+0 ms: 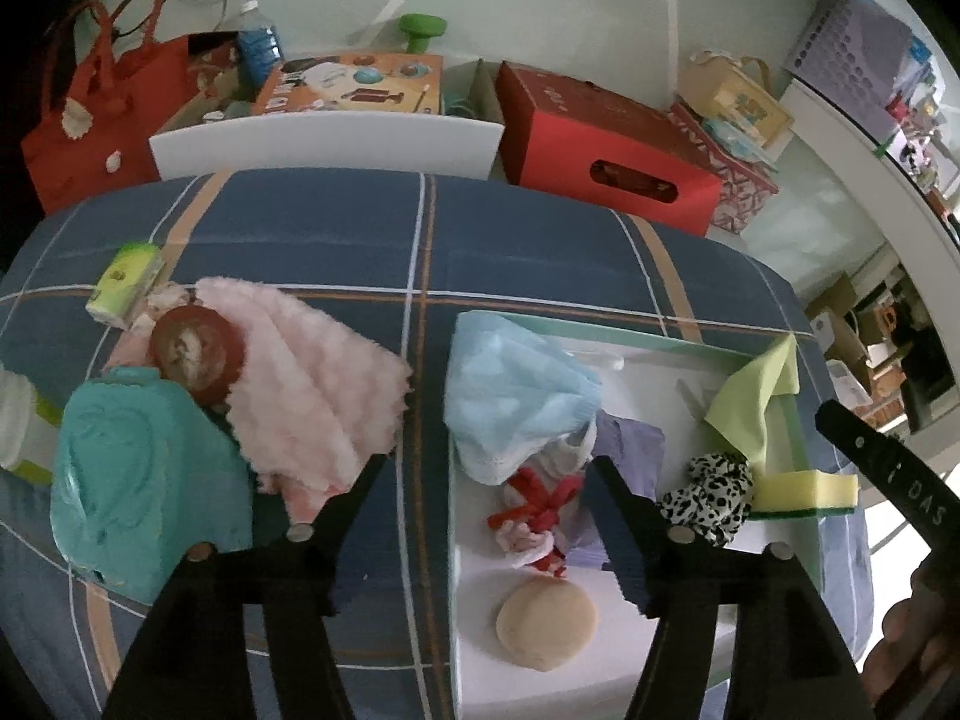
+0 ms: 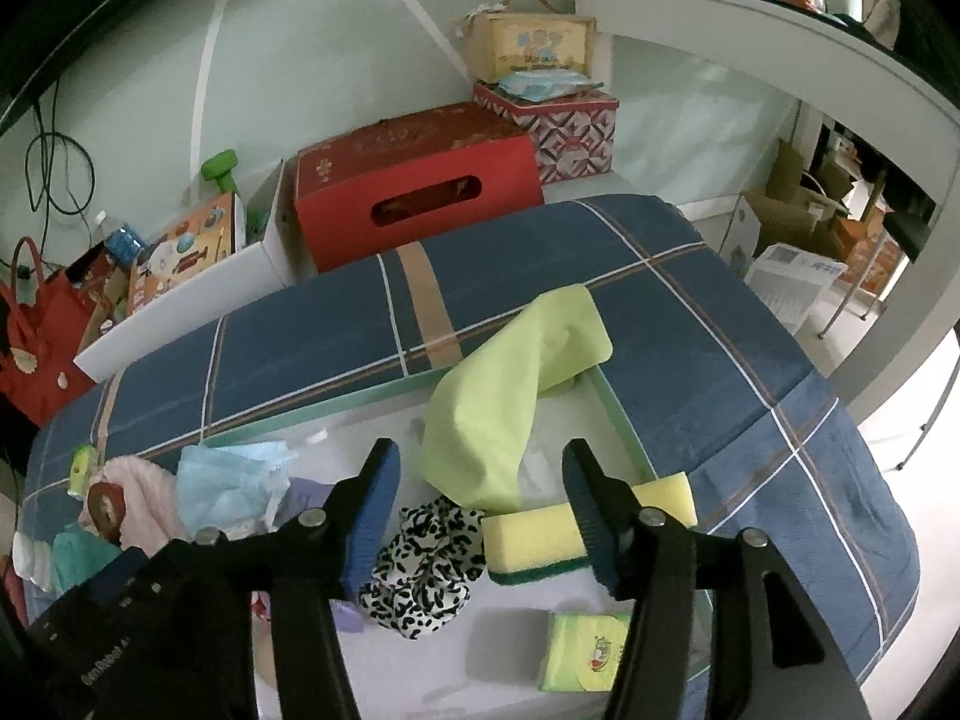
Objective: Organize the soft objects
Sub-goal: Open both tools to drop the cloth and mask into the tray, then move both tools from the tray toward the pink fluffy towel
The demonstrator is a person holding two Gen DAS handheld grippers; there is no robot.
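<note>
Through the left wrist camera I see my left gripper [image 1: 486,468] with jaws spread and empty above the plaid cover [image 1: 336,228]. The pink fluffy cloth [image 1: 312,384] lies at ten o'clock from it, touching a teal pouch [image 1: 144,474]. At three o'clock sits the white tray [image 1: 804,480] holding a blue mask [image 1: 516,396].

Through the right wrist camera, my right gripper [image 2: 480,462] is released, empty, over the tray. The green cloth [image 2: 498,396] drapes over the rim at twelve o'clock; the leopard scrunchie [image 2: 426,564] and yellow sponge [image 2: 534,534] lie between the fingers.
</note>
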